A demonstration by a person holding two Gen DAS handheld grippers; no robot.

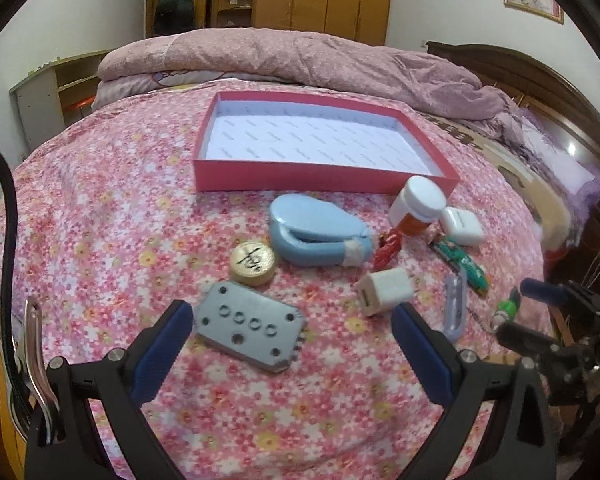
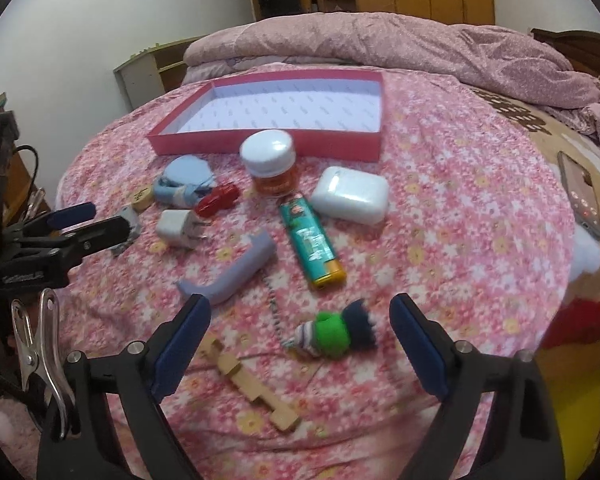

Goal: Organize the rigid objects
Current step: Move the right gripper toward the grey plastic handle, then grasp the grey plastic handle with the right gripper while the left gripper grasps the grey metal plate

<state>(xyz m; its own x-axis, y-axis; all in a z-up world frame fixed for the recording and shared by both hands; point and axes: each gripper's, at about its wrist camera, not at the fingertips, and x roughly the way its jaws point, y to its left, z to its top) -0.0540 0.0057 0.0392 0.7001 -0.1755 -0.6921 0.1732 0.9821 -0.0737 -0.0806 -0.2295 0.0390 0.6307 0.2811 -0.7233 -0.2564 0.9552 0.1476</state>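
Basically nothing was in the red tray (image 1: 324,182) yet; its white lined floor showed bare in both views, so the sorting looked unstarted. All the small items lay loose on the floral bedspread (image 1: 112,208), just in front of the tray's near wall.

Left gripper (image 1: 292,322) was spread wide, holding nothing, with the grey metal plate (image 1: 249,330) between and just ahead of its fingertips. Gold coin-like disc (image 1: 253,263) sat just beyond it, blue case (image 1: 316,236) beyond that, white charger cube (image 1: 385,293) to the right.

Right gripper (image 2: 300,316) was also wide and empty, with the green-and-navy knit charm (image 2: 334,334) on a bead chain between its fingers. Wooden slotted piece (image 2: 252,384) lay near the left finger; lavender handle (image 2: 230,274), teal lighter (image 2: 312,240), white earbud case (image 2: 350,196) and white-capped jar (image 2: 269,164) lay farther on.

Likely step: left takes the plate. Judgement: it is flat and thin on soft fabric, so come in low, pinch across the short edges, and avoid digging into the cloth. The plate might slip or tilt; keep clear of the disc.
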